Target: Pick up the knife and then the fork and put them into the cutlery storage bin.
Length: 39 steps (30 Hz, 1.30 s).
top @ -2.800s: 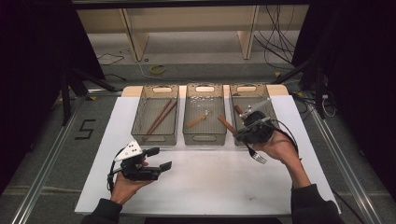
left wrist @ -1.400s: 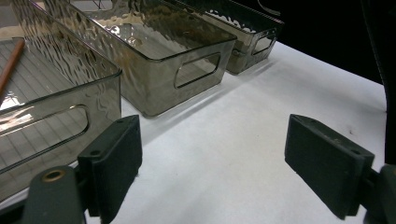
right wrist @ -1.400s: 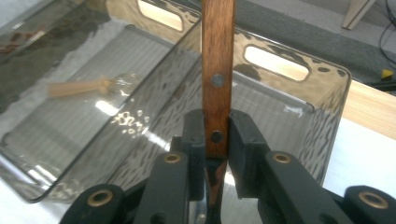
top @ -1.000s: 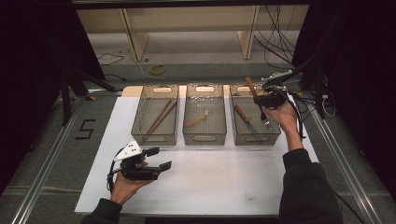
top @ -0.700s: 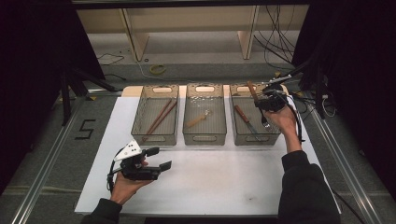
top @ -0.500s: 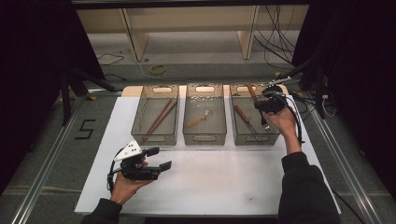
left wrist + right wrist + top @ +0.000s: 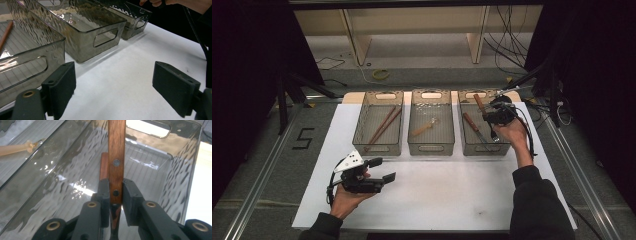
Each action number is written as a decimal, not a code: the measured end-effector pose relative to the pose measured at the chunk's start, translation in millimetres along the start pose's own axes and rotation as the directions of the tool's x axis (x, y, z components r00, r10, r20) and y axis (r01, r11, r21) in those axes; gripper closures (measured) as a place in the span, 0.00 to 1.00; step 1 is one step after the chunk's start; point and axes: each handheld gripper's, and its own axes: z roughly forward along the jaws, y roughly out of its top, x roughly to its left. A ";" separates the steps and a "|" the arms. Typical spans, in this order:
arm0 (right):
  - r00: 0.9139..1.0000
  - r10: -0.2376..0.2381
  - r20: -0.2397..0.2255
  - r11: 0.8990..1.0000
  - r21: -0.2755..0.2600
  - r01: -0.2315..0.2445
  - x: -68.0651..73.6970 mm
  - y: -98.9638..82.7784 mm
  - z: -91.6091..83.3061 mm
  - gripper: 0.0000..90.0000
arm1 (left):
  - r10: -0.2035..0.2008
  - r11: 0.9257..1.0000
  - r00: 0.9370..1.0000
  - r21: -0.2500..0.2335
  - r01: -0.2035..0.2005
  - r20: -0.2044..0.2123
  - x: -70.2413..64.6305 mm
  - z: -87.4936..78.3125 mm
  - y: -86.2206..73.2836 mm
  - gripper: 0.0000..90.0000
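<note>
My right gripper (image 7: 115, 192) pinches wooden-handled fork (image 7: 116, 152) by lower handle, jaws pressed on both sides. Fork hangs over right bin (image 7: 468, 145), handle pointing toward far end; second wooden-handled utensil (image 7: 471, 122) lies on bin floor below. My left gripper (image 7: 113, 87) spread wide, nothing between pads, held above white mat (image 7: 452, 190) near front of left bin (image 7: 377, 148). Middle bin (image 7: 431, 148) holds pale spoon (image 7: 424, 128).

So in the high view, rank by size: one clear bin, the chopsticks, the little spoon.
1. Clear bin, far the largest; all three bins look alike.
2. Chopsticks, long, spanning most of the left bin.
3. Spoon, the shortest, lying in the middle bin.
</note>
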 end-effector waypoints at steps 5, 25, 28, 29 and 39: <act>1.000 0.005 0.007 0.999 0.031 -0.005 1.2 0.0 2.9 0.85 | -0.002 1.000 1.000 0.000 0.002 -0.001 -0.2 -0.2 0.0 0.20; 0.994 0.024 -0.109 0.996 -0.084 -0.033 21.5 1.4 -22.7 0.47 | -0.002 1.000 1.000 0.005 0.002 0.000 -0.3 0.7 -0.2 0.20; 0.989 0.027 -0.145 0.994 -0.101 -0.041 29.2 -3.0 -26.9 0.42 | -0.003 1.000 1.000 0.006 0.003 0.000 -0.1 0.8 -0.2 0.20; 0.988 0.024 -0.155 0.994 -0.106 -0.040 31.8 -4.6 -28.3 0.40 | -0.004 1.000 1.000 0.005 0.004 0.001 0.0 0.8 -0.3 0.20; 0.972 0.025 -0.236 0.980 -0.188 -0.071 54.6 -25.2 -46.7 0.35 | -0.013 1.000 1.000 0.005 0.013 0.000 0.5 1.7 -0.2 0.20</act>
